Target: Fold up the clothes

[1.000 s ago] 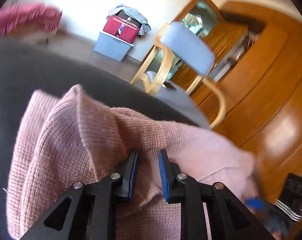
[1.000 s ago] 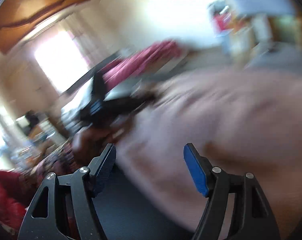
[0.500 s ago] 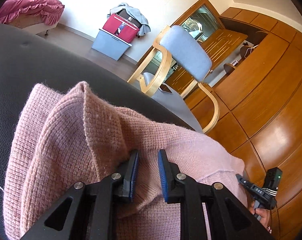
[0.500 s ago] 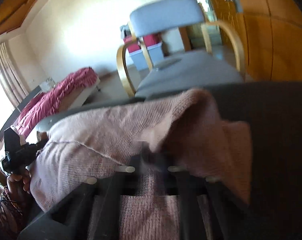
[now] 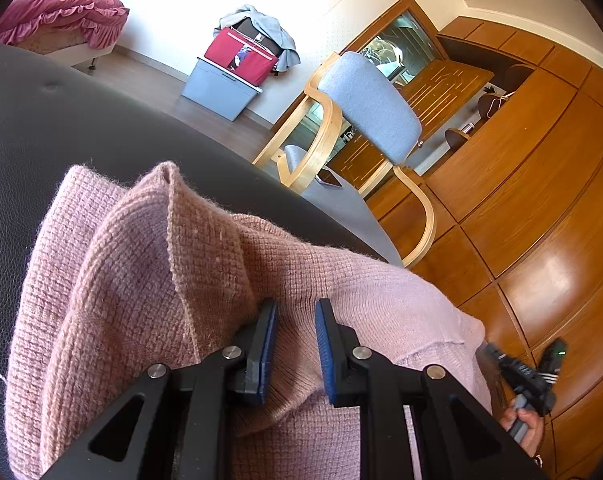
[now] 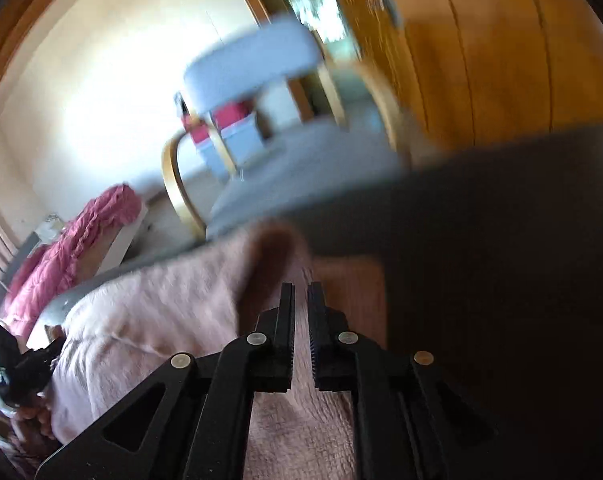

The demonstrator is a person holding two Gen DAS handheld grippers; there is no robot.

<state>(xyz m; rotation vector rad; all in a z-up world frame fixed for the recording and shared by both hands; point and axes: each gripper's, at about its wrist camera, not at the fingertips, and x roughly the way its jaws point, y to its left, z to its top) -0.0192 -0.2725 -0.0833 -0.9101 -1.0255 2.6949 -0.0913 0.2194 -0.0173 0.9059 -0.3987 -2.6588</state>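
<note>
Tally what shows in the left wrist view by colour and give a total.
Pink: 1, the sweater
Grey-blue: 2, the chair and the storage bin
Red: 1, the bag on the bin
Magenta: 1, the bedspread
Black: 1, the leather surface
Total: 6

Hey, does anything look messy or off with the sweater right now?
Yes. The pink sweater is bunched rather than flat on the dark surface: a tall ridge of knit stands up beside the left gripper, and one end droops past the surface's edge. No tears or stains show. The right wrist view is blurred.
</note>
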